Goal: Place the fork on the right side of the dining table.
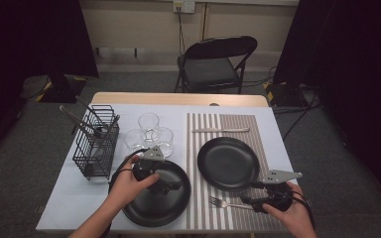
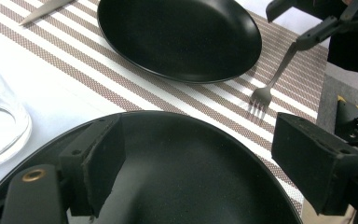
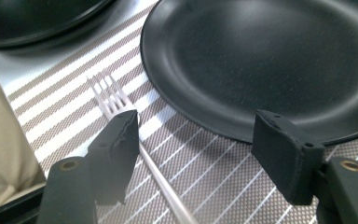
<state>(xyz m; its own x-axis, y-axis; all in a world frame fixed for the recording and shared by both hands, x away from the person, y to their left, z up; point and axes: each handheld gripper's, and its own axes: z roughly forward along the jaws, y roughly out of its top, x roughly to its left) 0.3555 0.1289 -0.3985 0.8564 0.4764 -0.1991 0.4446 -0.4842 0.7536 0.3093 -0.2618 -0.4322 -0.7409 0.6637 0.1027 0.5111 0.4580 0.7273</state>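
Observation:
A silver fork (image 3: pixel 109 95) lies on the striped placemat (image 3: pixel 214 186), its handle running between the open jaws of my right gripper (image 3: pixel 198 149), close to the left jaw. In the high view the right gripper (image 1: pixel 250 201) sits low at the table's front right with the fork (image 1: pixel 223 203) pointing left from its tips. My left gripper (image 1: pixel 173 186) hovers open over a black plate (image 1: pixel 149 213) at the front left. Its own view shows that plate (image 2: pixel 191 186) below the jaws with nothing between them, and the fork (image 2: pixel 263 95) beyond.
A second black plate (image 1: pixel 228 163) rests on the placemat, a knife (image 1: pixel 221 130) beyond it. Three clear glasses (image 1: pixel 149 134) stand mid-table. A black wire basket (image 1: pixel 96 144) with utensils is at the left. A folding chair (image 1: pixel 218 62) stands behind the table.

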